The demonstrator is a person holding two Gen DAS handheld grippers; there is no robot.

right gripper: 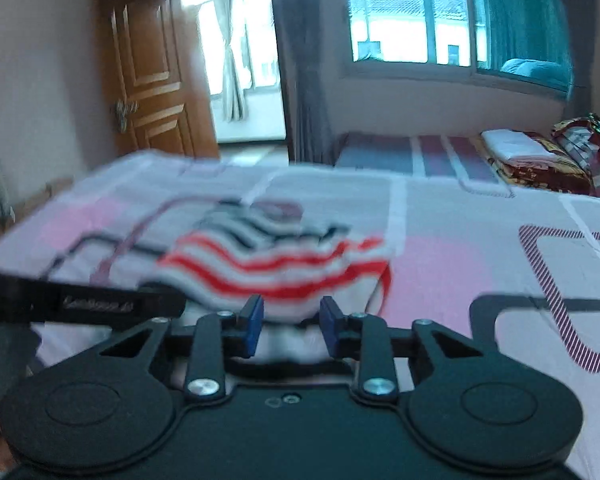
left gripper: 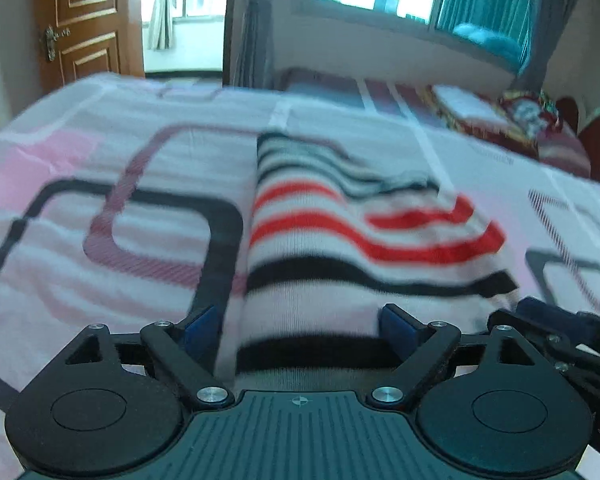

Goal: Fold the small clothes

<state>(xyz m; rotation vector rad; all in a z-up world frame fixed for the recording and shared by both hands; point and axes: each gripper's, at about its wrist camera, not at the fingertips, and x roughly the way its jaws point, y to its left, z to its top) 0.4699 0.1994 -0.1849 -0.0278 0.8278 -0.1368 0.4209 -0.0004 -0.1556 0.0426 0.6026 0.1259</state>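
A small white garment with red and black stripes (left gripper: 340,248) lies folded on the bed sheet (left gripper: 100,208). My left gripper (left gripper: 300,326) is open, its blue pads (left gripper: 396,330) straddling the garment's near edge. In the right wrist view the same garment (right gripper: 276,264) lies just ahead of my right gripper (right gripper: 291,326), which is open with blue pads (right gripper: 254,324) at the near edge of the cloth. The right gripper's black body shows at the lower right of the left wrist view (left gripper: 560,332); the left gripper's body shows at the left of the right wrist view (right gripper: 80,304).
The bed has a pink, white and black patterned sheet (right gripper: 460,264). Folded bedding and a pillow (right gripper: 532,156) lie at the far right. A wooden door (right gripper: 148,80), curtains and windows (right gripper: 412,20) stand beyond the bed.
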